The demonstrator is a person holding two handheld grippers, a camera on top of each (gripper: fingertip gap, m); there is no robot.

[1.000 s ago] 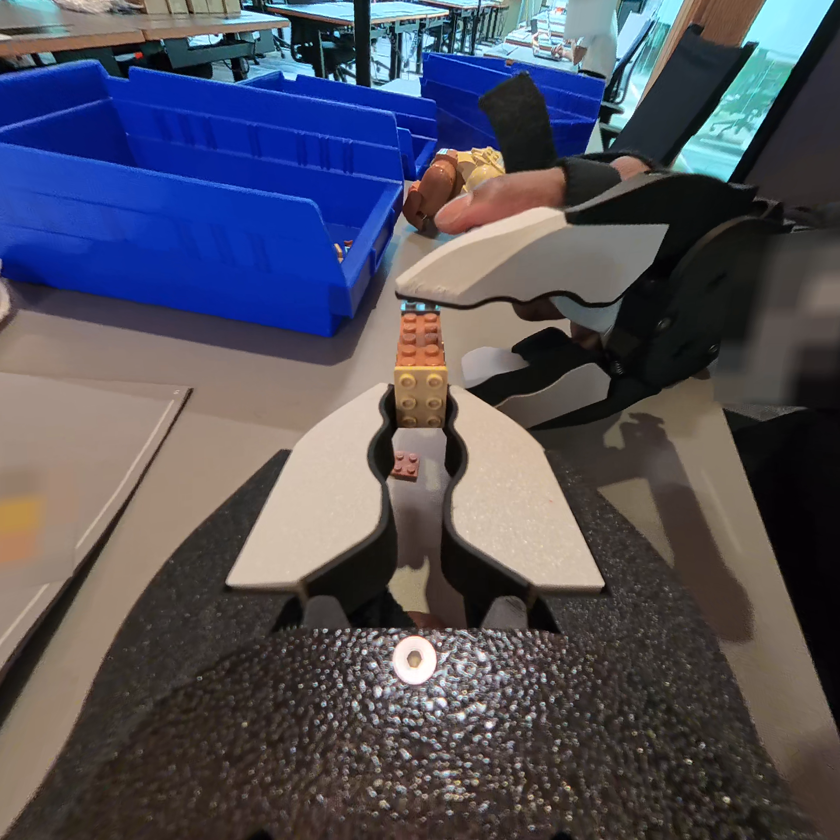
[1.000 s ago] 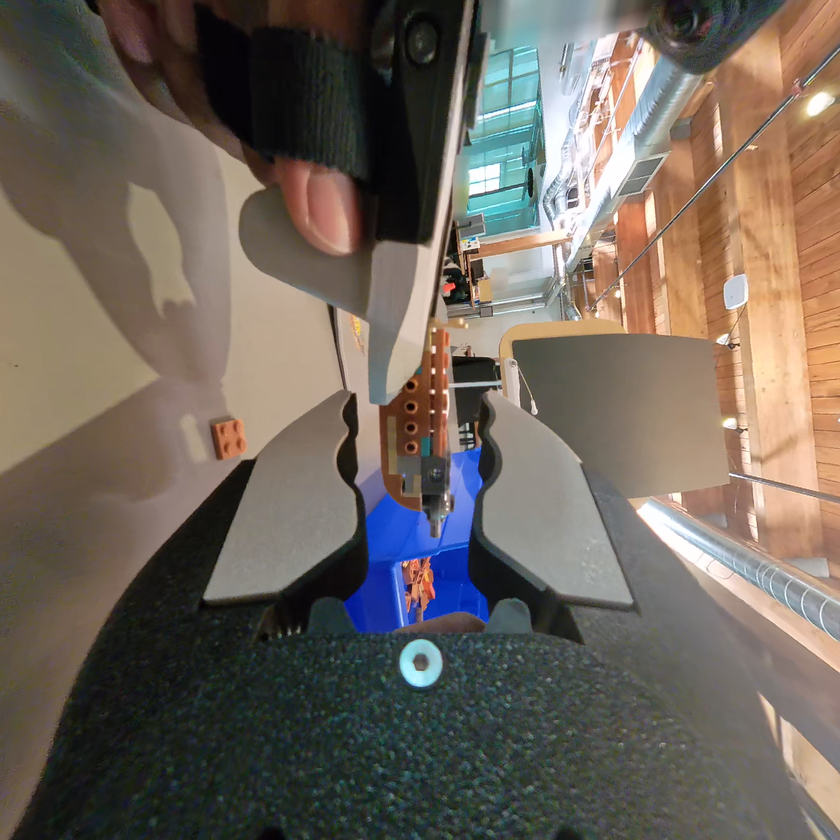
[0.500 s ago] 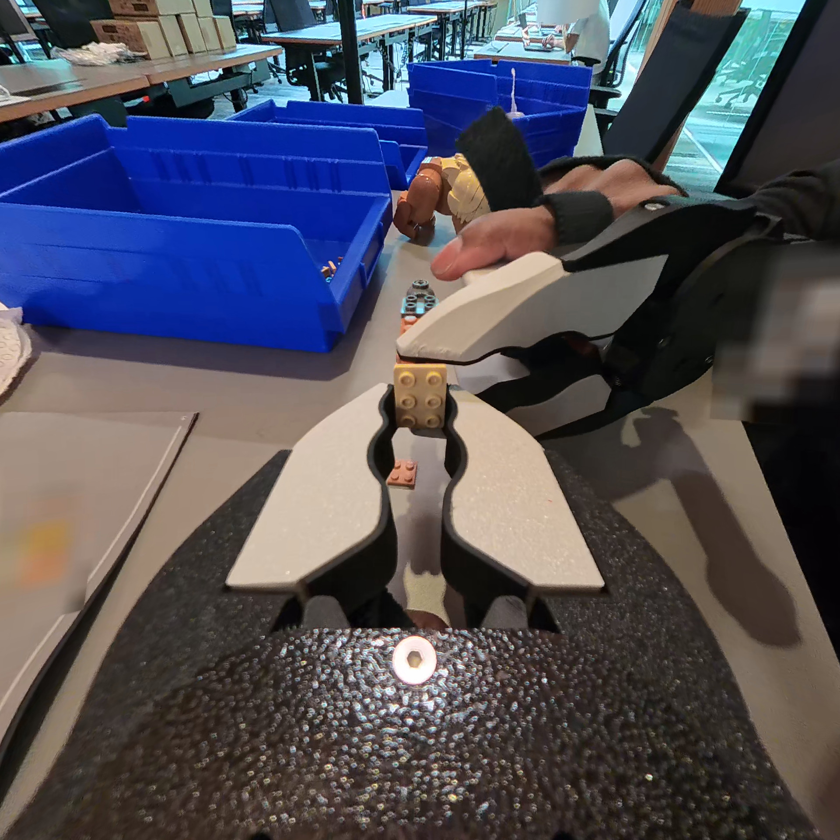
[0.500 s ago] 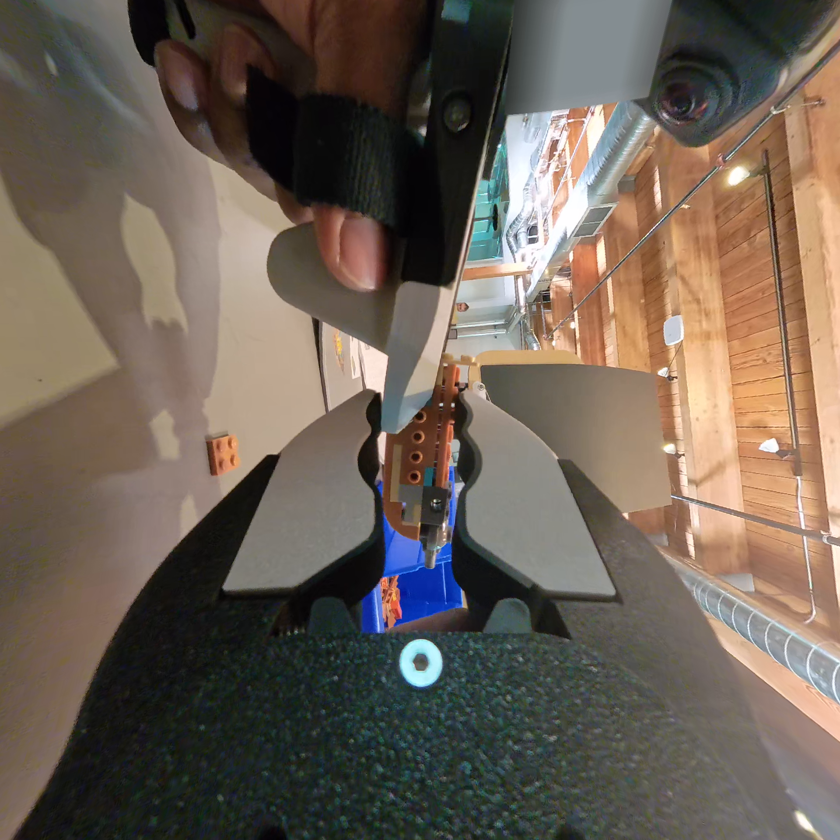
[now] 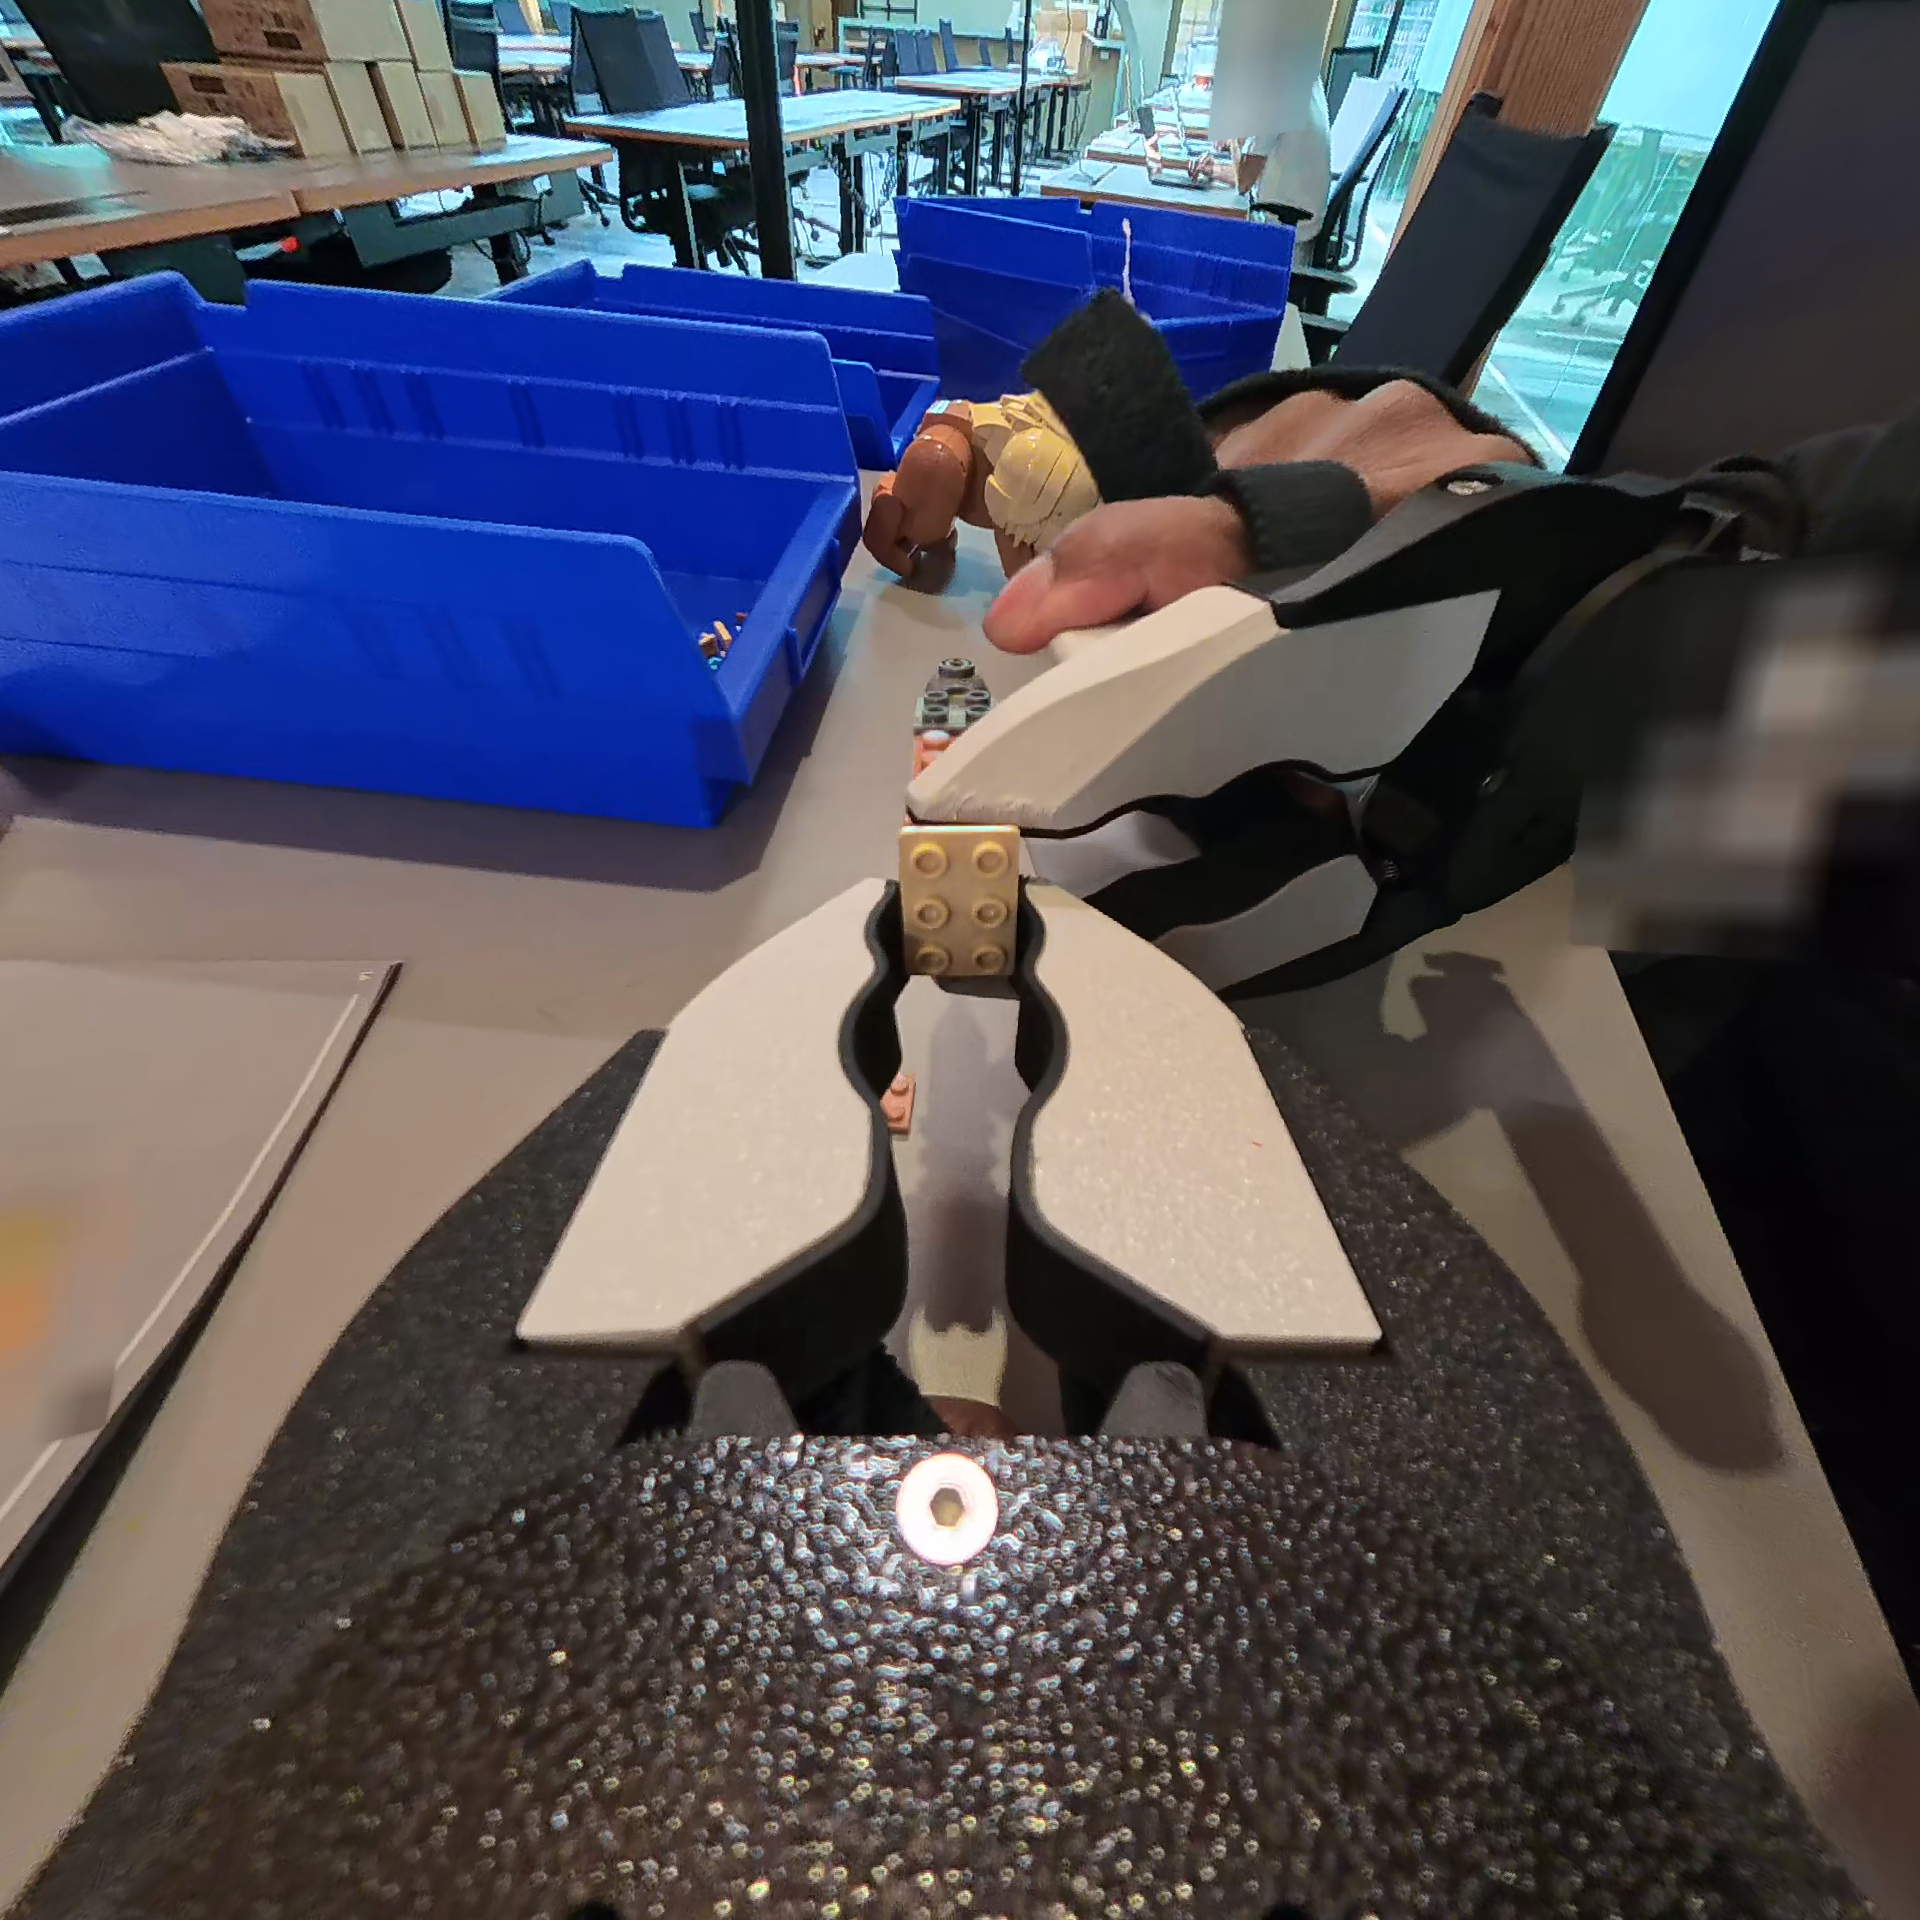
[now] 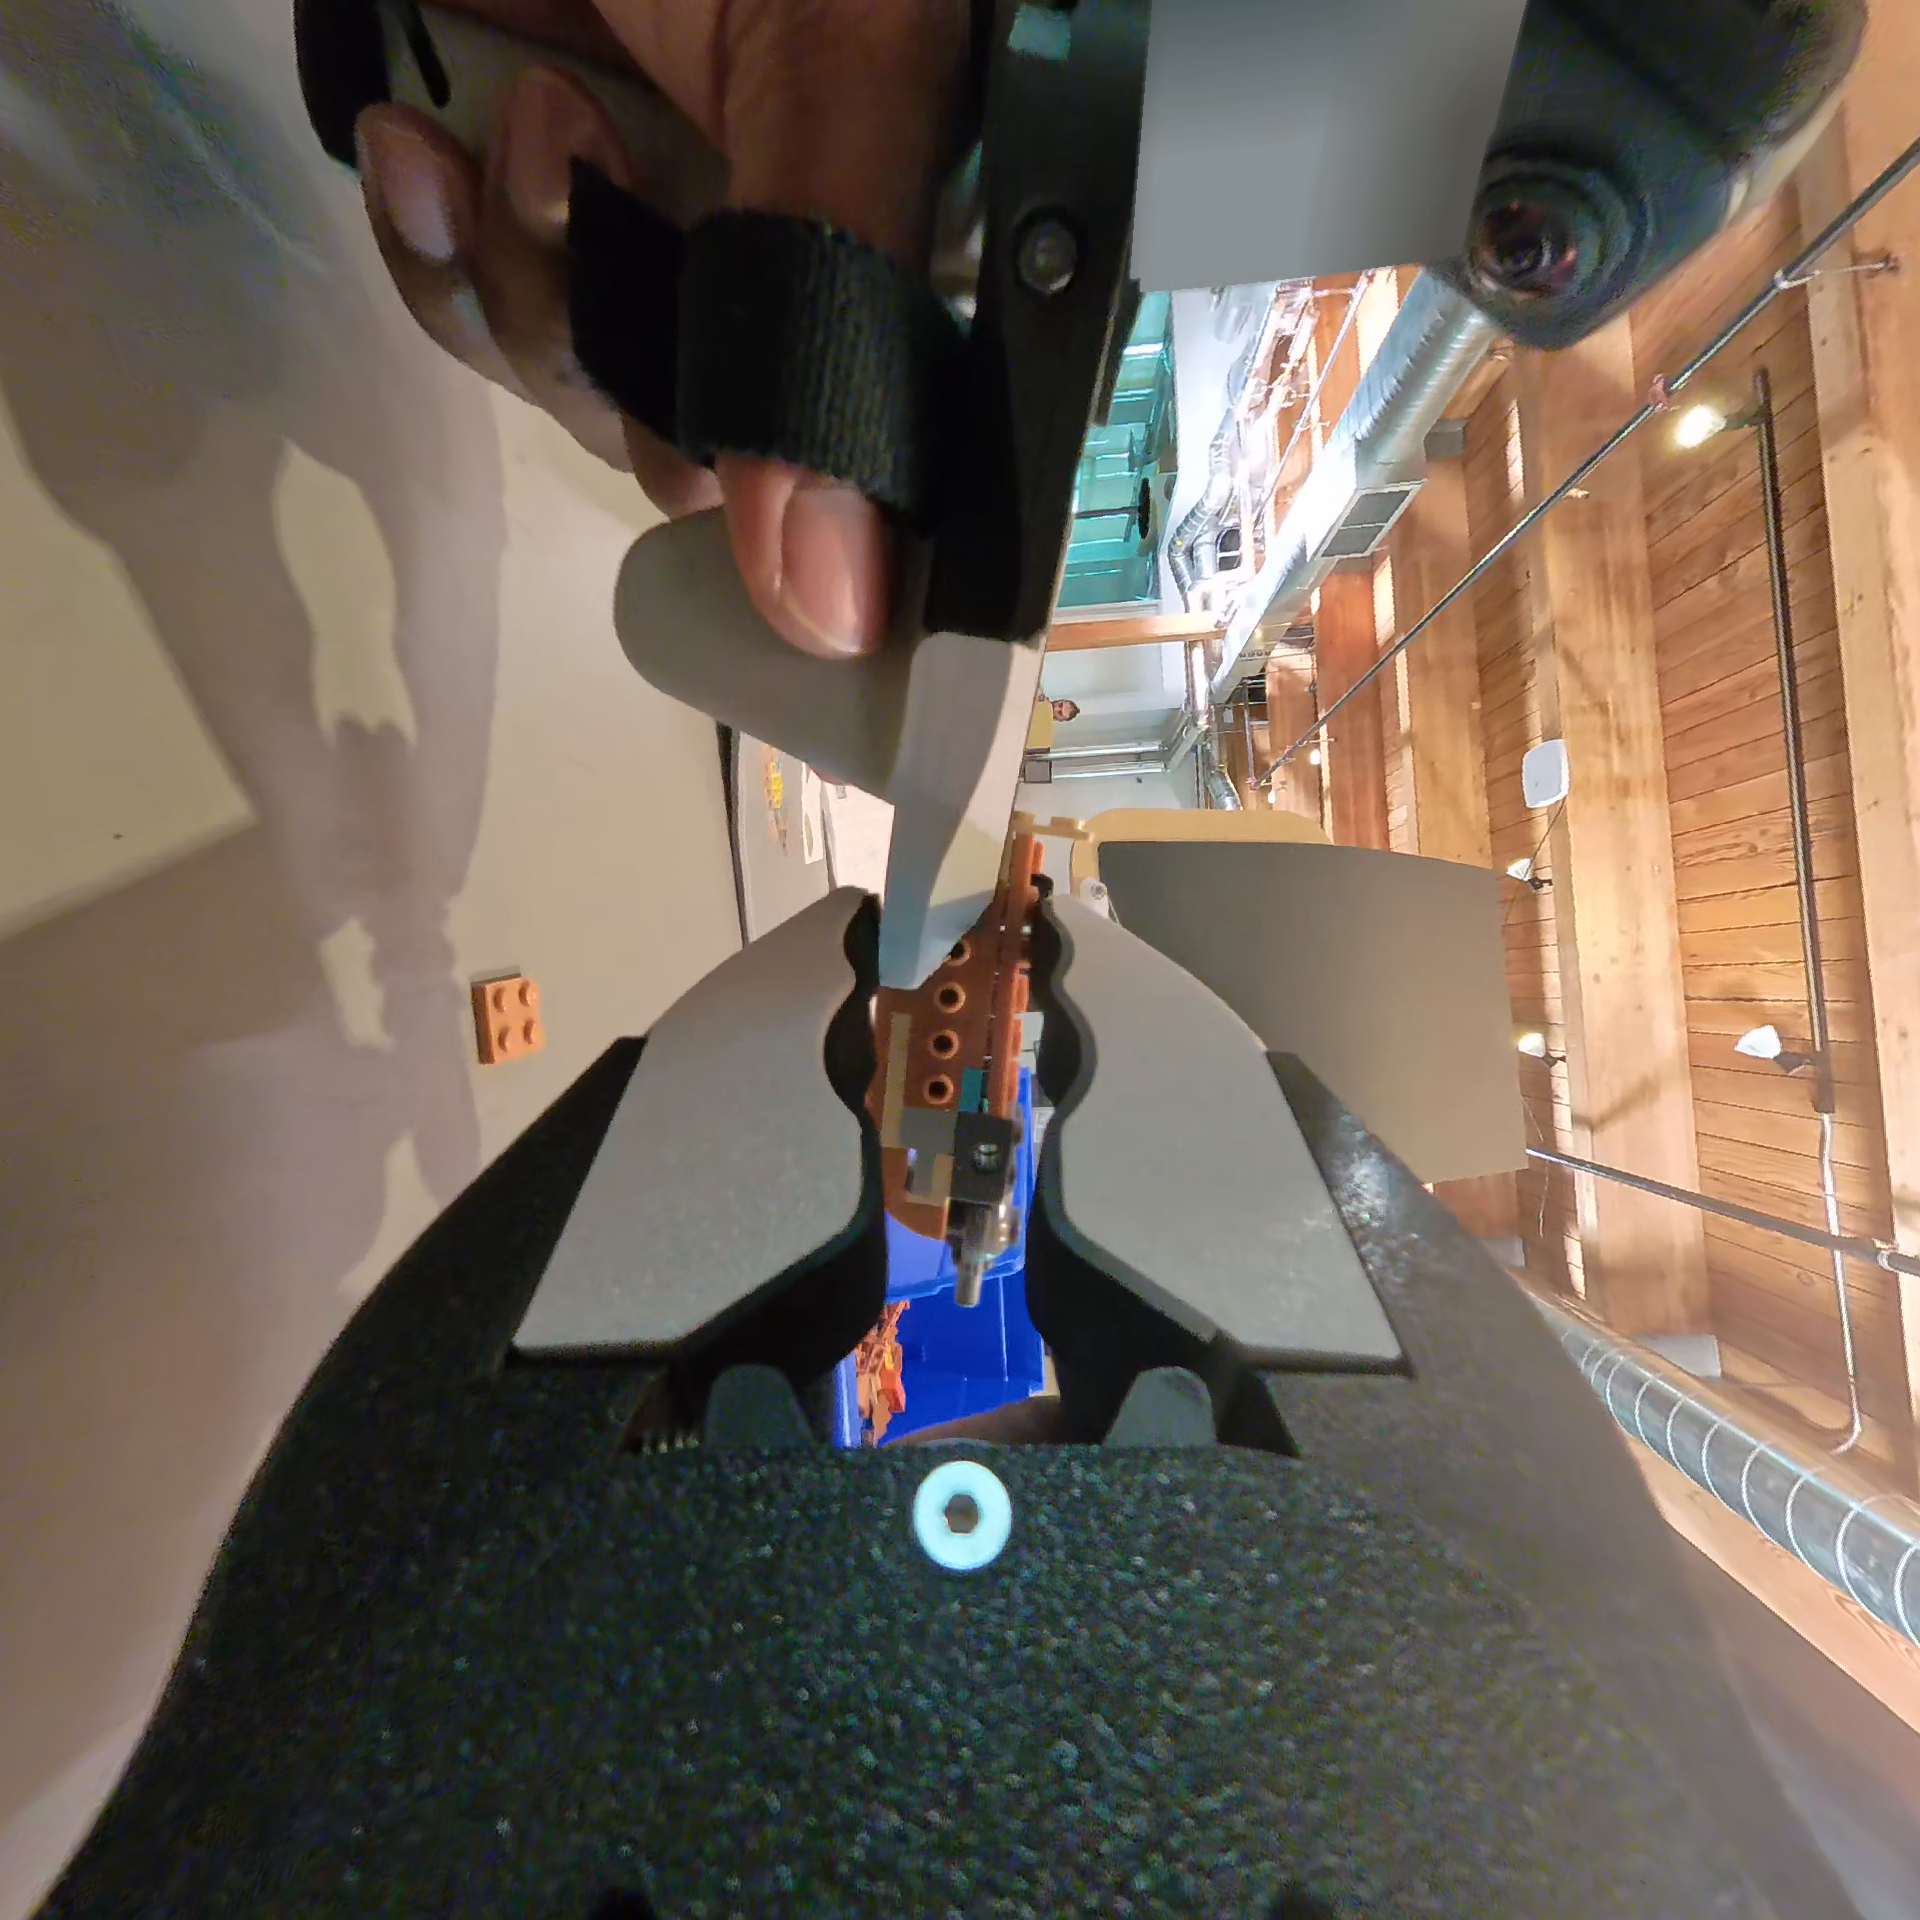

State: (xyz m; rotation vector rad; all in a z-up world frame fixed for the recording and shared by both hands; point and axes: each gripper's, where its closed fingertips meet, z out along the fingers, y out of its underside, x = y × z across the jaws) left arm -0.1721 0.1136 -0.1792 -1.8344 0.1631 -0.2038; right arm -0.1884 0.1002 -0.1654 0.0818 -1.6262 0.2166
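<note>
Left tongs (image 5: 958,914) pinching tan end of brick strip (image 5: 957,900), both pads on its sides, strip held level above table (image 5: 520,914), probably to steady it. Right tongs (image 6: 961,940) turned sideways, closed across strip's brown middle (image 6: 940,1049) from top and bottom, one pad wedged against left finger (image 6: 935,831); likely bracing or prying. Grey end piece (image 6: 971,1158) of strip sticking back between right fingers. Loose orange plate (image 6: 507,1019) on table below. Blue bin (image 5: 416,582) beyond, near brick figure (image 5: 977,488). Grey mat (image 5: 156,1122) at left.
</note>
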